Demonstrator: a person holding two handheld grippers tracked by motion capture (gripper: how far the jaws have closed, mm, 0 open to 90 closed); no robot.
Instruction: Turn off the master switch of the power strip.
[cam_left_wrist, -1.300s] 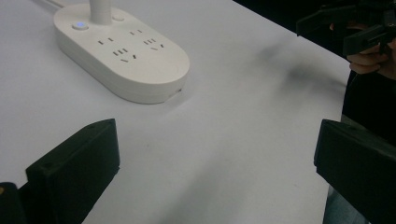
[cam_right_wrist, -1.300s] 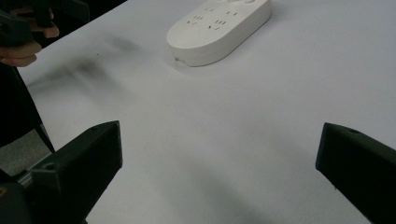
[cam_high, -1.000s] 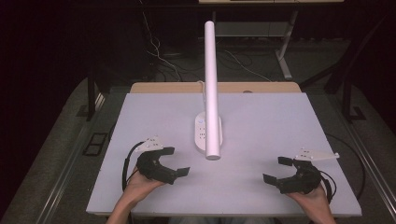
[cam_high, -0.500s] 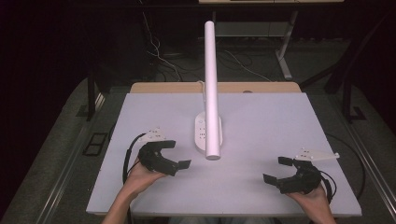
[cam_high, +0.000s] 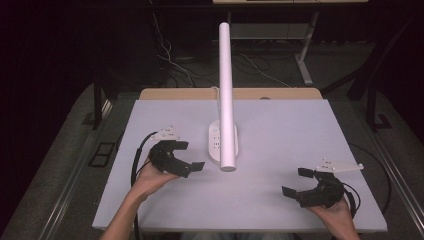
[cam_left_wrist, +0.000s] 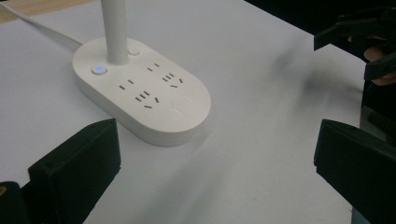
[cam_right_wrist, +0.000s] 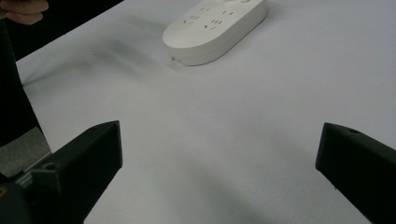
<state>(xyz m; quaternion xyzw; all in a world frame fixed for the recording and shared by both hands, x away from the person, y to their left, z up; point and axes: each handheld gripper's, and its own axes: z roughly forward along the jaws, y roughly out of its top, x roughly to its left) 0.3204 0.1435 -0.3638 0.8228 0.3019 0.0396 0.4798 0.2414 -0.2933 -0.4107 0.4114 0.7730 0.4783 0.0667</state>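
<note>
A white desk lamp stands mid-table: its oval base (cam_high: 216, 146) carries several sockets, and a tall white tube (cam_high: 226, 90) rises from it. My left gripper (cam_high: 189, 155) is open just left of the base, nothing between its jaws. In the left gripper view (cam_left_wrist: 215, 163) the base (cam_left_wrist: 140, 98) lies close ahead with a lit blue button (cam_left_wrist: 98, 70) beside the pole (cam_left_wrist: 114, 28). My right gripper (cam_high: 297, 182) is open and empty near the front right. In the right gripper view (cam_right_wrist: 219, 158) the base (cam_right_wrist: 215, 23) lies far ahead.
The white tabletop (cam_high: 300, 130) has a wooden strip (cam_high: 280, 93) along its back edge. The lamp's white cord (cam_left_wrist: 32, 28) runs off toward the back. Dark floor, cables and table legs surround the board. The other gripper (cam_left_wrist: 359, 37) shows far off.
My left gripper has moved forward and to the right, closer to the lamp base. The right gripper has stayed put.
</note>
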